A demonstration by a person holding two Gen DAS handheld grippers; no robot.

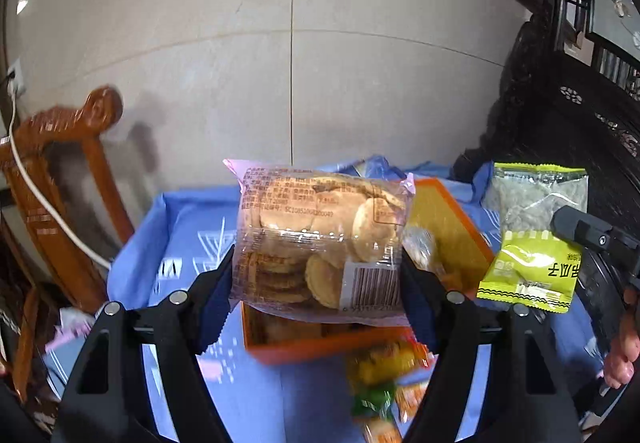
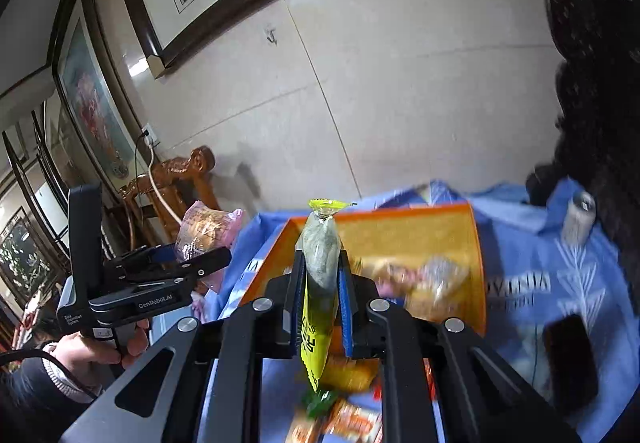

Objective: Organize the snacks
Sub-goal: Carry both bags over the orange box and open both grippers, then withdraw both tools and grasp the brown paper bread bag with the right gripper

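Both hand-held grippers are up off the table, each gripping a snack. Left gripper [image 1: 316,275] clamps a clear bag of round biscuits [image 1: 320,239] between its two pads; the bag stands upright in the jaws, barcode toward the camera, and hangs above the near end of the orange box [image 1: 448,227]. Right gripper [image 2: 322,297] is pinched tight on a thin yellow-green seed packet [image 2: 320,283], held edge-on with its crimped top sticking up beyond the fingertips, also above the orange box. In the left wrist view that same packet hangs just right of the biscuits. Below both grippers, a few loose wrapped snacks [image 1: 384,383] lie on the blue cloth [image 1: 188,243] near the box's front wall. A can [image 2: 580,219] stands farther right on the cloth, a dark phone [image 2: 570,355] nearer.
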